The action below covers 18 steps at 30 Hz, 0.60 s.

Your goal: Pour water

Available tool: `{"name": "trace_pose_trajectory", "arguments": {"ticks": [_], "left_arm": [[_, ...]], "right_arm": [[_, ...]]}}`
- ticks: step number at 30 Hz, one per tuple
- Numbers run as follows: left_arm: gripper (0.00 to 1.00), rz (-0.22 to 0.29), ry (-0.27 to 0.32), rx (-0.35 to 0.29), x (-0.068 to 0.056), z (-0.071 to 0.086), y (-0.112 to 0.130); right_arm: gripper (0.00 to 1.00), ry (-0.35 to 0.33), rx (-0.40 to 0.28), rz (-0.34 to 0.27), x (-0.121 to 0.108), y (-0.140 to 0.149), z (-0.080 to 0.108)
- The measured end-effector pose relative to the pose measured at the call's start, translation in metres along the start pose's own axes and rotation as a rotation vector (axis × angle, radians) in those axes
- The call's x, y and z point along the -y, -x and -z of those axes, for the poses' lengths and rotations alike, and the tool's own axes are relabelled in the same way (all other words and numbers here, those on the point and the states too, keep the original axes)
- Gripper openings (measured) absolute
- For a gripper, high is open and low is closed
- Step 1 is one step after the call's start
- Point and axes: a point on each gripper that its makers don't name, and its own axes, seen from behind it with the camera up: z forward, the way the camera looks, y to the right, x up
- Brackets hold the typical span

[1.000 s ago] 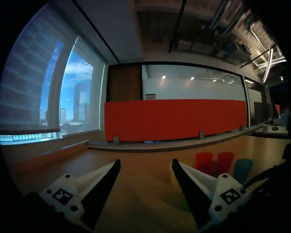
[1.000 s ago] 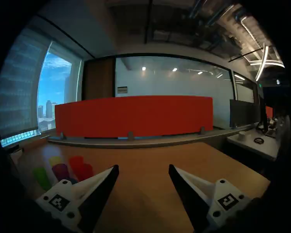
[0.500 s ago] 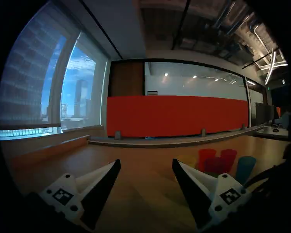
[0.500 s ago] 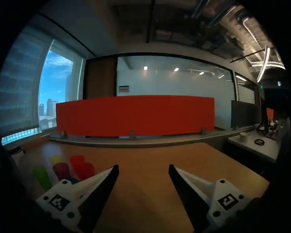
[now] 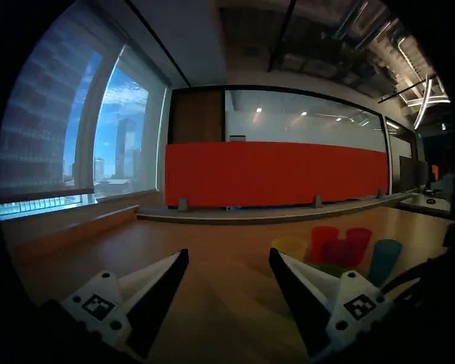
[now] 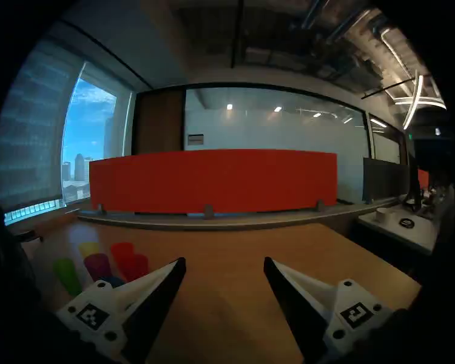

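Left gripper (image 5: 228, 251) open and empty, low over the wooden desk (image 5: 215, 236). Bare wood straight ahead, up to the red partition (image 5: 276, 173) along the far edge. Cluster of coloured cups (image 5: 337, 249) standing just right of its right finger. Right gripper (image 6: 224, 260) likewise spread, holding nothing, with the coloured cups (image 6: 98, 266) off its left finger. Open desk ahead and rightward to the side edge.
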Motion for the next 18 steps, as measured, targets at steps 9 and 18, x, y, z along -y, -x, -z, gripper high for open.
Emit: {"name": "trace_pose_trajectory", "arguments": {"ticks": [9,18], "left_arm": [[0.98,-0.001,0.001,0.002,-0.001,0.0,0.001],[0.99,-0.002,0.001,0.002,0.0,0.001,0.001]], "right_arm": [[0.99,-0.008,-0.043,0.024,0.005,-0.008,-0.005],[0.99,-0.011,-0.094,0.032,0.013,-0.006,-0.018]]}}
